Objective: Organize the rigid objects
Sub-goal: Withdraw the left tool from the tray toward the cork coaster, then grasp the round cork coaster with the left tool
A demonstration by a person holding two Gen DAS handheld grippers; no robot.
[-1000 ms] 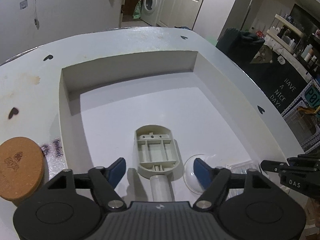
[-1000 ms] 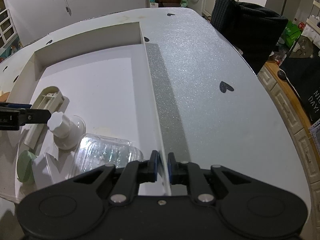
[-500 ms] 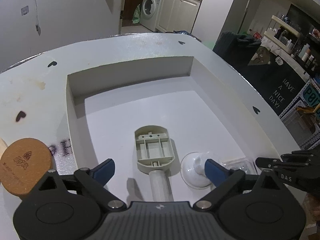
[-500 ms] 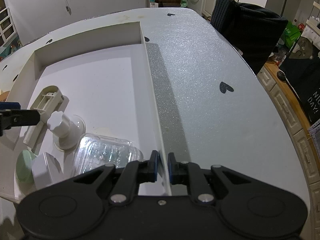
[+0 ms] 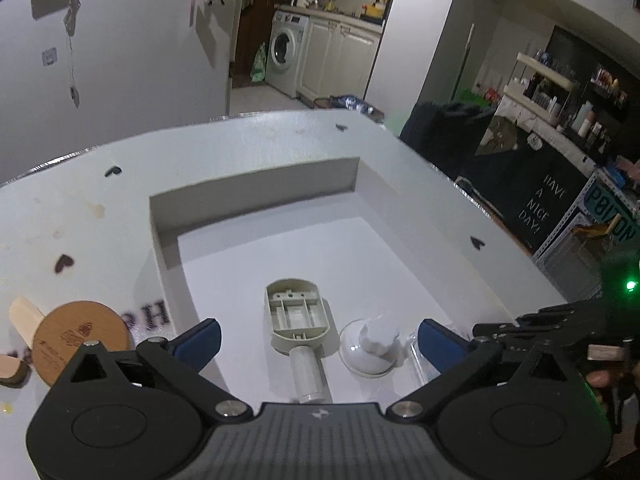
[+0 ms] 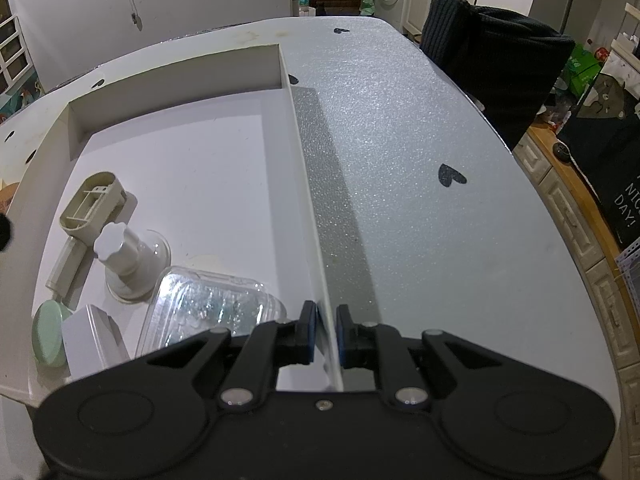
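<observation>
left gripper (image 5: pixel 318 338) now raised off beige handle part (image 5: pixel 298 316), jaws just opened wide, nothing between, right gripper (image 6: pixel 326 330) unmoved, pinching white tray (image 6: pixel 308 184) wall

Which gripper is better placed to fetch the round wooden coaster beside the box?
Left. The left gripper is open and empty near the wooden coaster; the right gripper is clamped on the box wall.

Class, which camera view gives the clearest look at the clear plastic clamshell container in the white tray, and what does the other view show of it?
The right wrist view: the clear plastic clamshell container lies nearly whole beside the tray wall, only its near end hidden by the right gripper. The left wrist view shows just a sliver of it behind a blue pad.
</observation>
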